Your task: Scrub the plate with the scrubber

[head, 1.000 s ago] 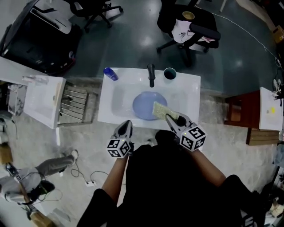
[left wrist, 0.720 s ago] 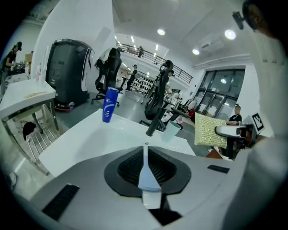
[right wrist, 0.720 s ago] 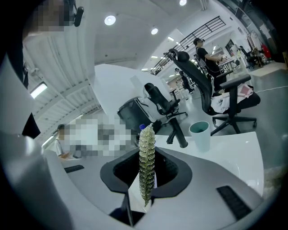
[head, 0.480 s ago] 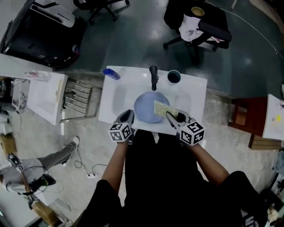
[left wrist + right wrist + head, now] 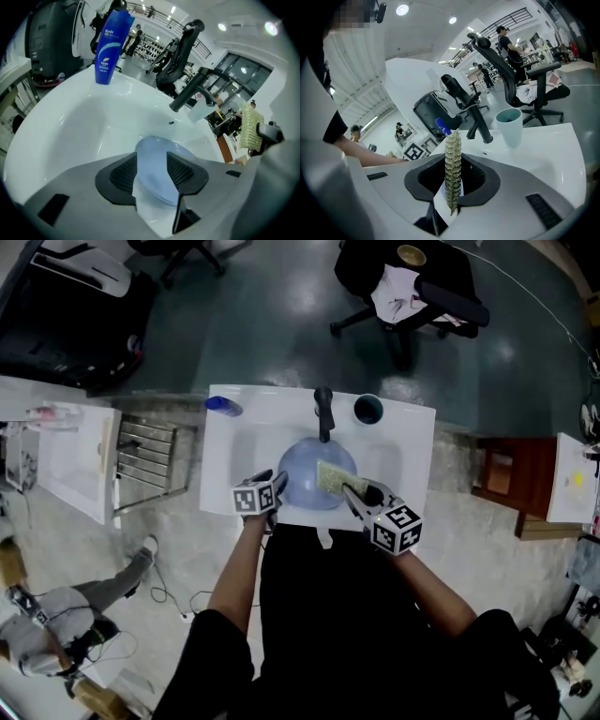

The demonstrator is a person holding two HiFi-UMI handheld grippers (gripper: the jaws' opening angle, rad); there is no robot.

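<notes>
Plate (image 5: 302, 465): left gripper (image 5: 277, 484), jaws just opened apart, straddles its near rim unclamped; right gripper (image 5: 352, 493) clamps scrubber (image 5: 330, 474) above it. Unheld, plate may skid under scrubbing.

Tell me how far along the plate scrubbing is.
Done: the right gripper clamps the yellow-green mesh scrubber over the round pale-blue plate in the white sink. In hand: the left gripper, jaws just opening, frames the plate's near rim without gripping. Left: steadying the plate, then scrubbing.
</notes>
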